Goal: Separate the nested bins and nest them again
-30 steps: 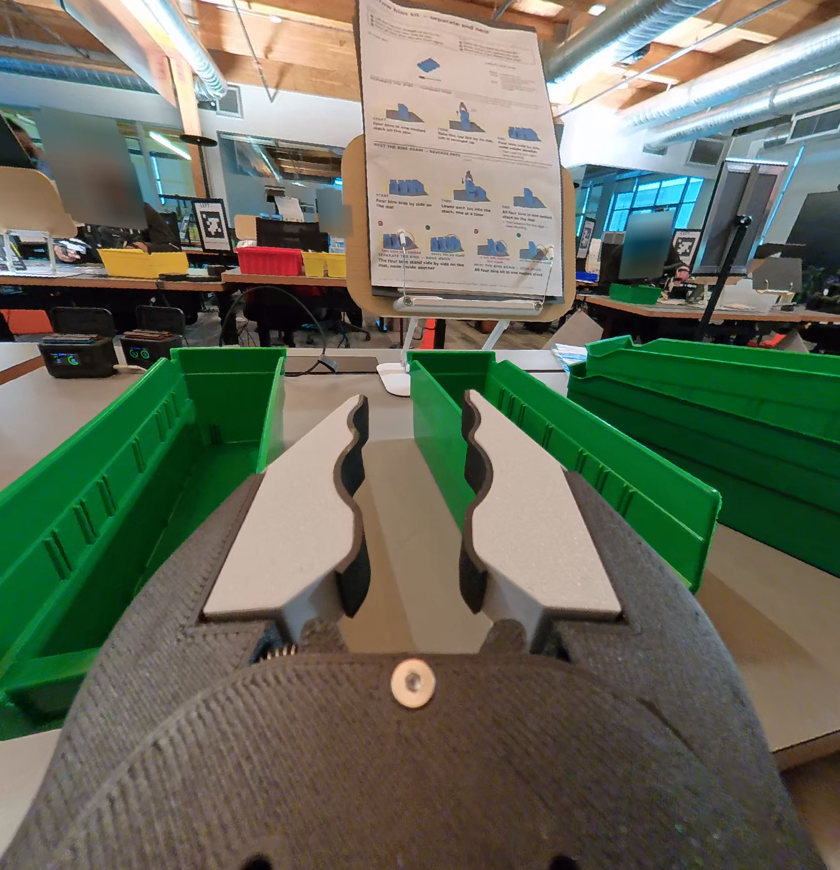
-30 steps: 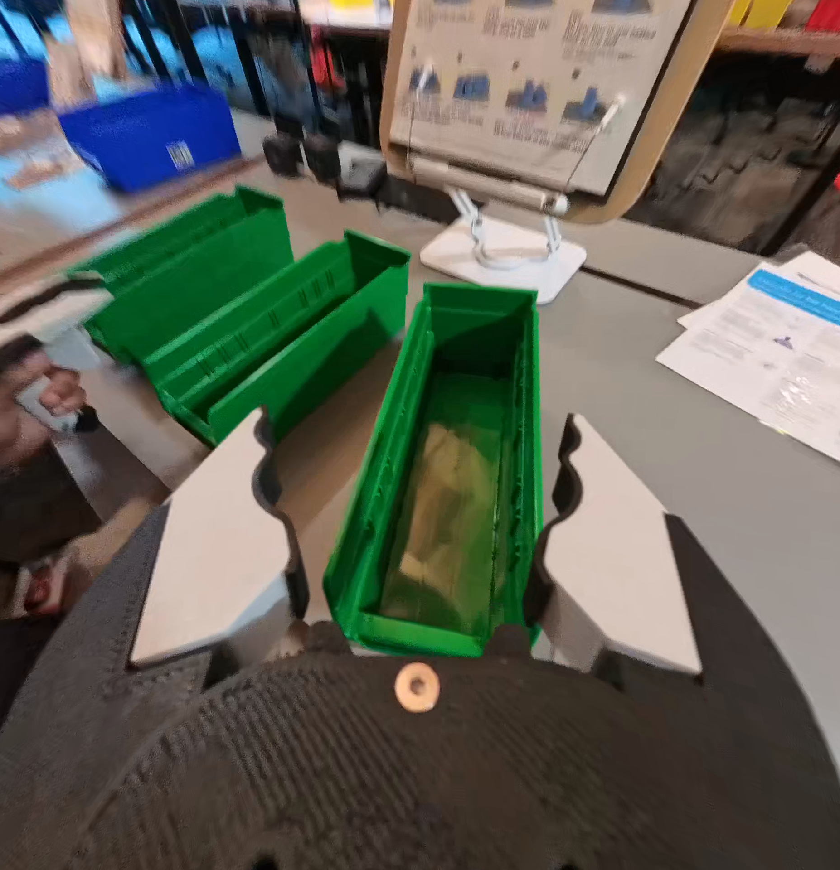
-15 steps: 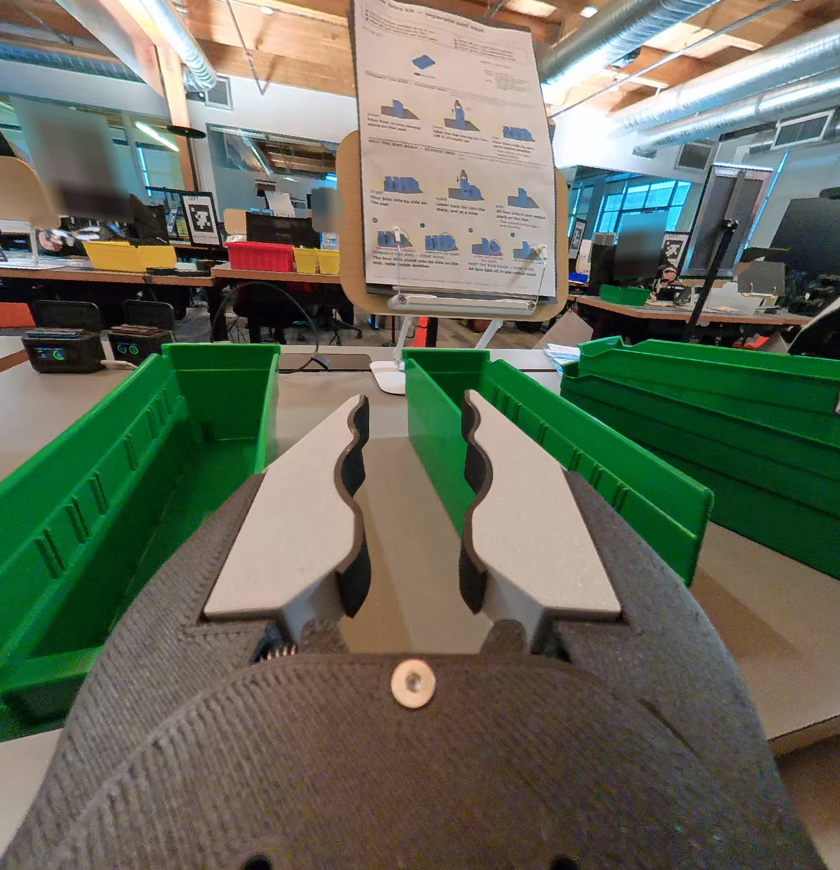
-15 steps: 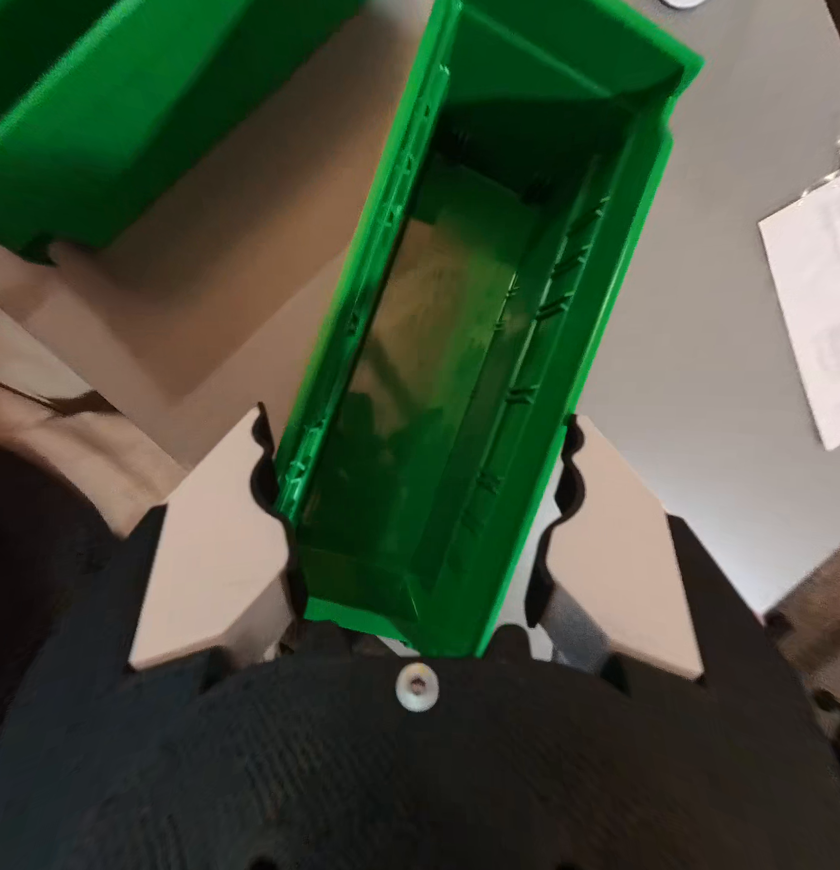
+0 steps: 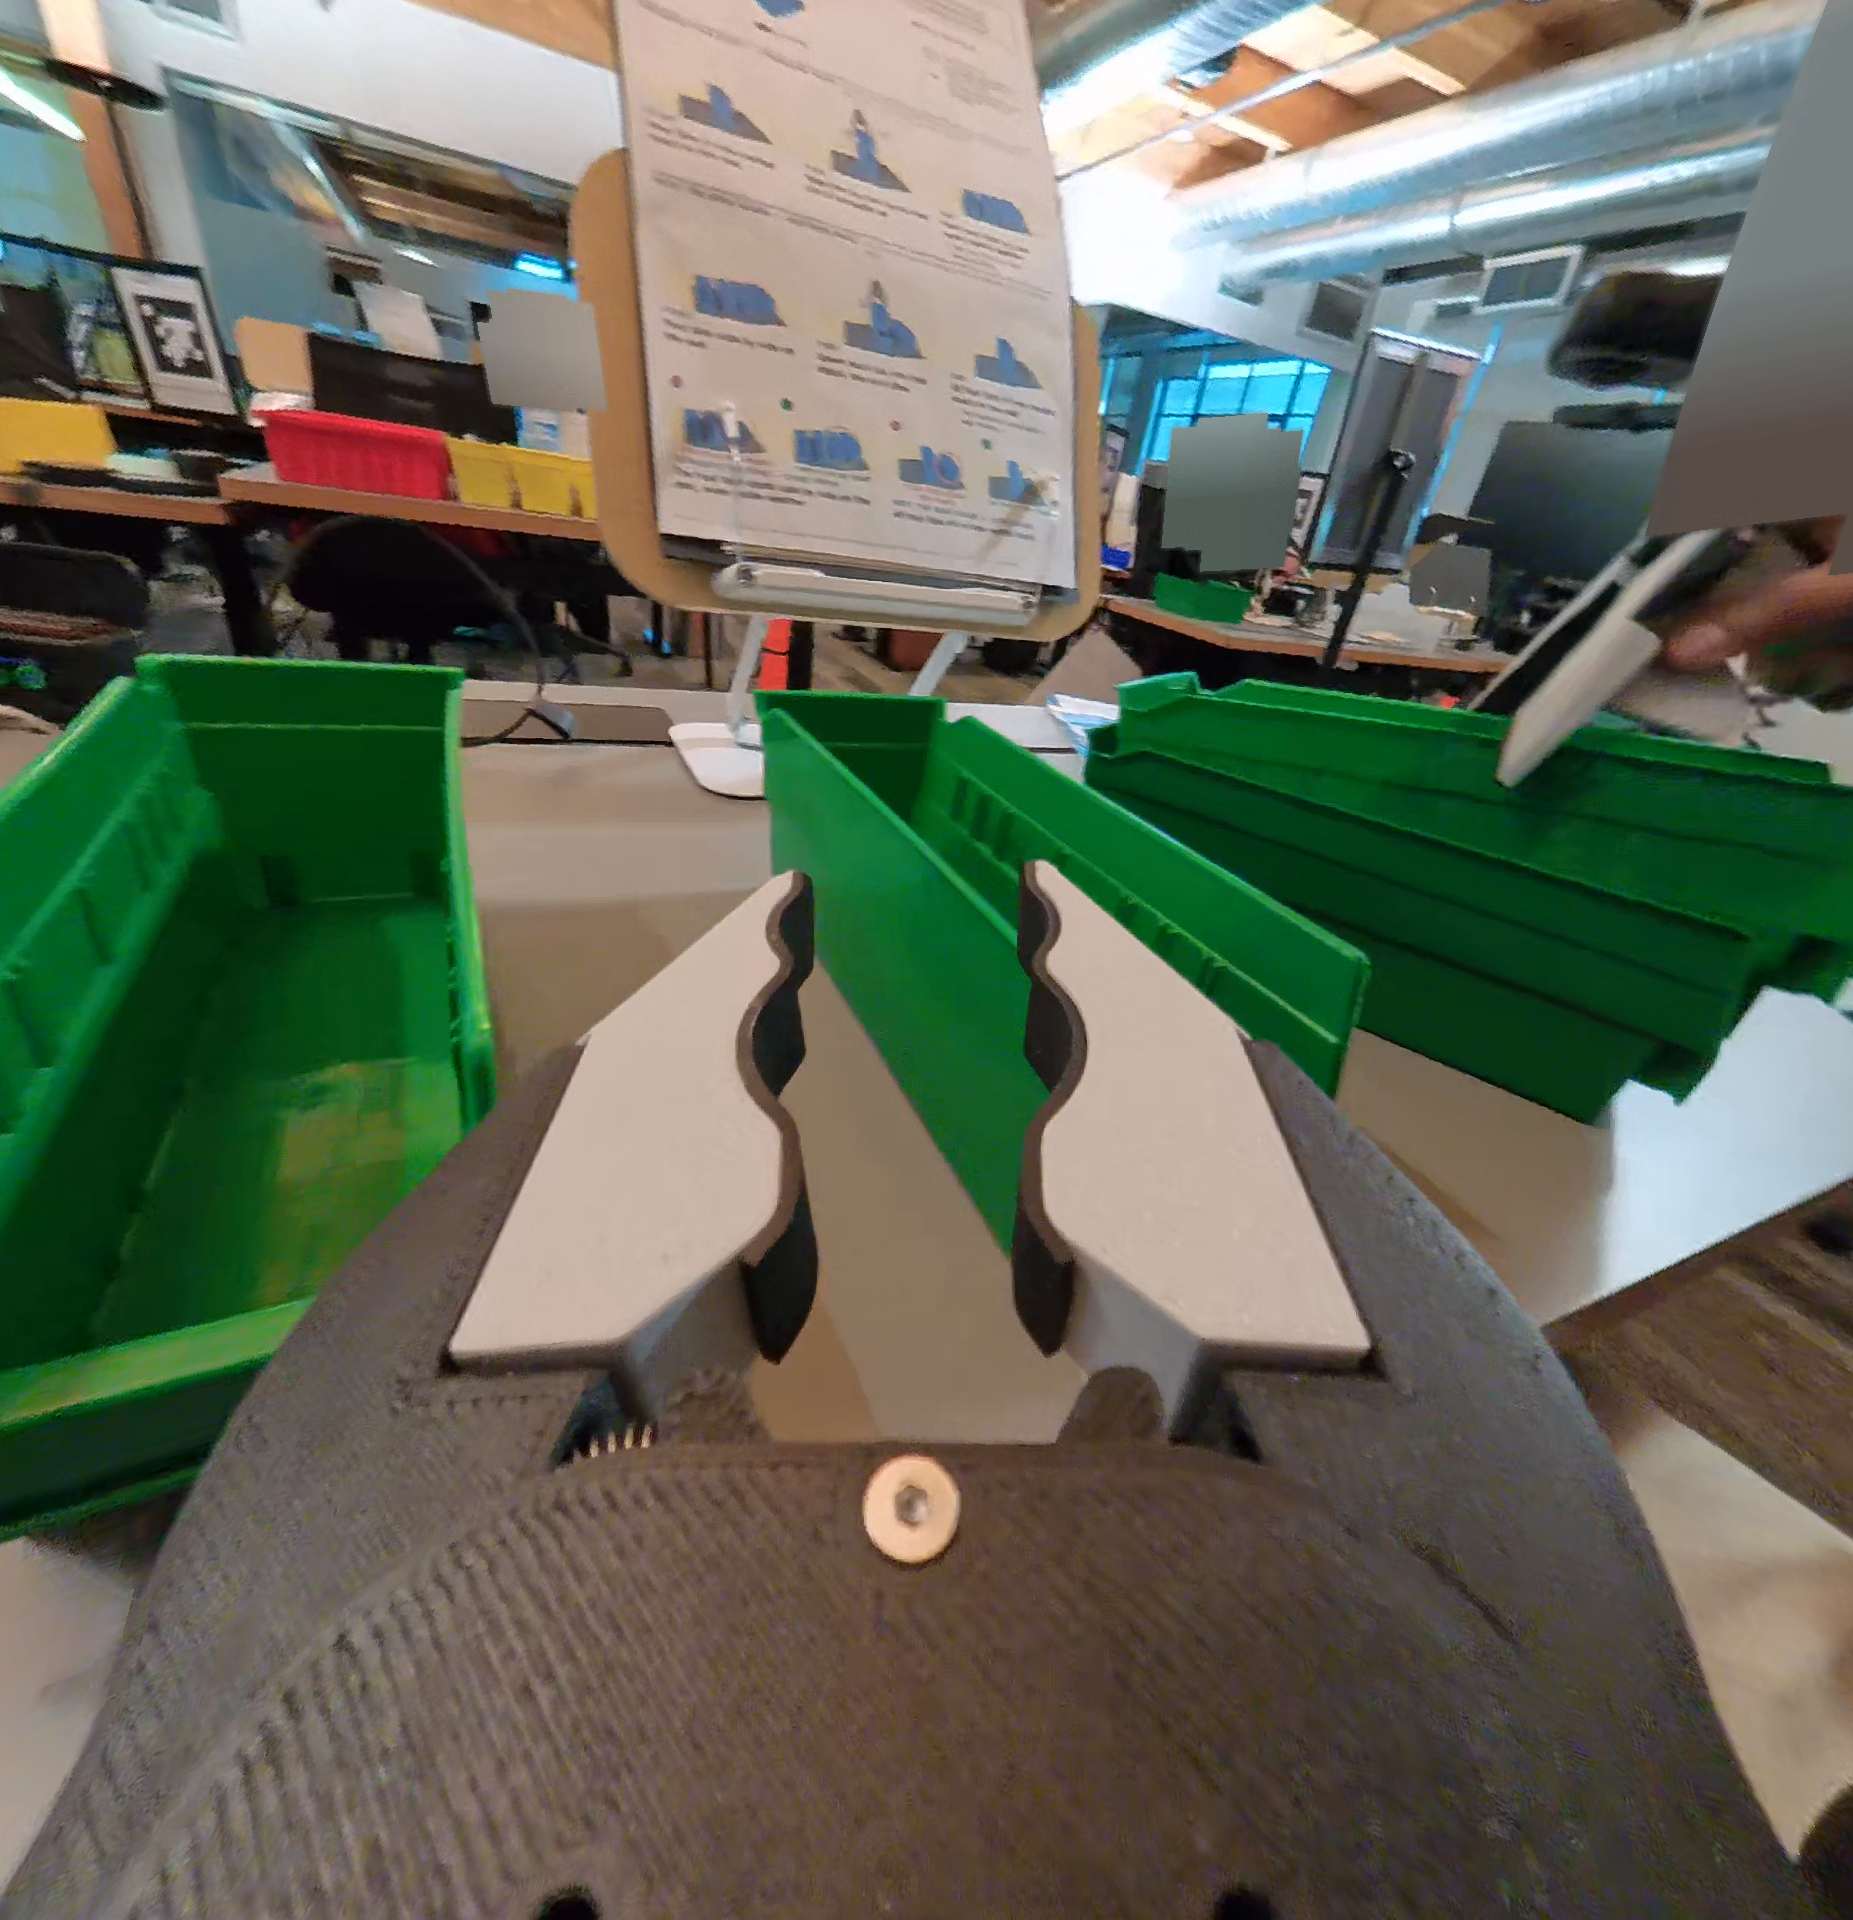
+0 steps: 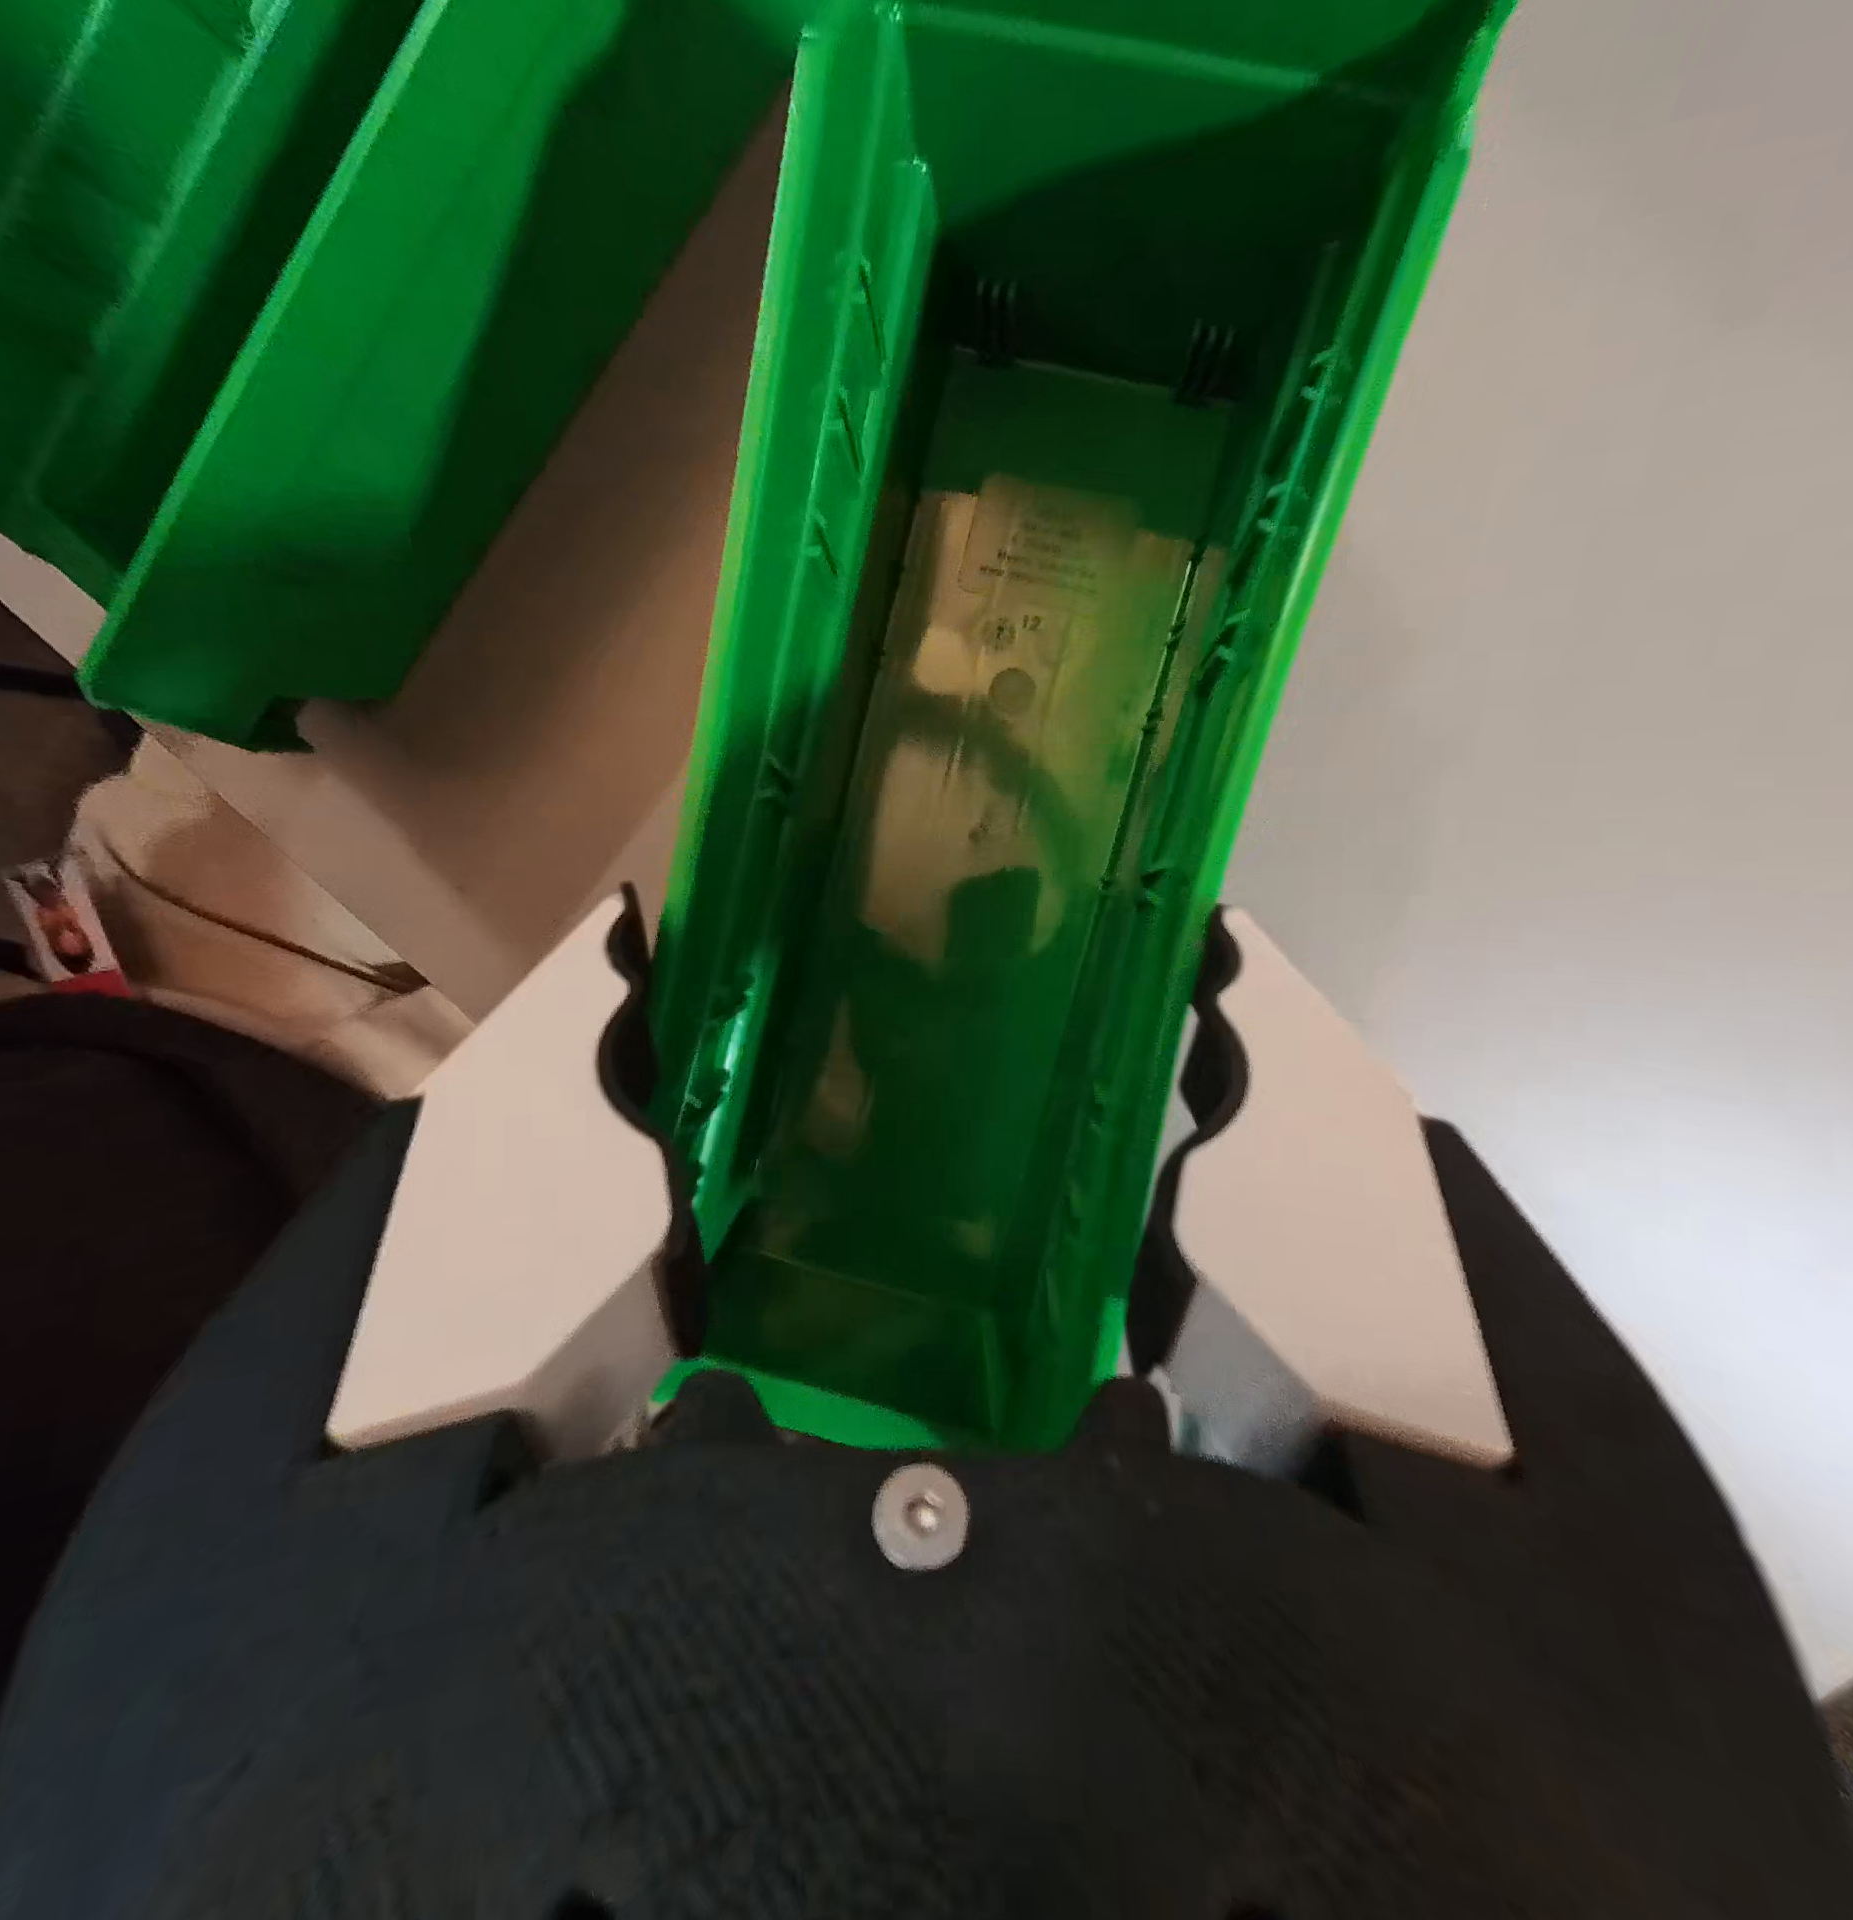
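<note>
Right gripper [image 6: 917, 1101] fingers straddle green bin [image 6: 1015, 727]; touching.

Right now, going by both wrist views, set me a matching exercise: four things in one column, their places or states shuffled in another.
1. left gripper
2. right gripper
3. instruction sheet
4. leftmost bin

A. upright on a stand behind the bins
B. open, nothing between its fingers
C. fingers against both long walls of the rightmost bin
D. empty, standing alone

Pairs: 1-B, 2-C, 3-A, 4-D
</note>
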The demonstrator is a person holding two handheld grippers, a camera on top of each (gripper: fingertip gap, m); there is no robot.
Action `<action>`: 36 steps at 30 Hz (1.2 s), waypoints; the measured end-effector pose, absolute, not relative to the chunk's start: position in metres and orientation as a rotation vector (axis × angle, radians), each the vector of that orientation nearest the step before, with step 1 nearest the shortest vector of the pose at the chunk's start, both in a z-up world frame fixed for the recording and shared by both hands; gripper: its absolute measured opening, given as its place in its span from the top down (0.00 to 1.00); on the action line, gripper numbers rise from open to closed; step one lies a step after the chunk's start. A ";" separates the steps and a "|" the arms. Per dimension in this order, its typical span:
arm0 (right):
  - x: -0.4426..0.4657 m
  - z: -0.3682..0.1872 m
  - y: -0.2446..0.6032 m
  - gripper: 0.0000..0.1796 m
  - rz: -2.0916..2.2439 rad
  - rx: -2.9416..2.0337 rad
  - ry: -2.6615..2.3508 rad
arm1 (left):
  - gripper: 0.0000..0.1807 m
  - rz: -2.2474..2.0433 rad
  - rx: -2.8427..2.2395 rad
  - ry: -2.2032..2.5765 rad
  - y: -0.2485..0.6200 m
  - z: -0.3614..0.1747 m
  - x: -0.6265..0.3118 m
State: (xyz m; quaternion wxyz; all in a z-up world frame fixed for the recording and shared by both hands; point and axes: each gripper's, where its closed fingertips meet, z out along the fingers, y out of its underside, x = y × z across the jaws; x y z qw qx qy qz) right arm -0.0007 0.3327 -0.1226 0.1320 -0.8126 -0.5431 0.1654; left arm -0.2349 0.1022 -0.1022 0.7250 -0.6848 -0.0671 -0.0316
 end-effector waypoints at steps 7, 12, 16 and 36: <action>-0.017 -0.083 0.347 0.46 0.644 -2.258 -1.370 | 0.79 -0.096 -1.500 -0.091 0.099 -0.097 -0.218; -0.020 -0.071 0.348 0.47 0.593 -2.162 -1.325 | 0.79 -0.100 -1.498 -0.091 0.098 -0.095 -0.217; -0.025 -0.075 0.348 0.48 0.629 -2.119 -1.280 | 0.78 -0.097 -1.502 -0.095 0.099 -0.096 -0.217; -0.022 -0.123 0.346 0.37 0.655 -2.193 -1.278 | 0.78 -0.078 -1.517 -0.094 0.100 -0.100 -0.219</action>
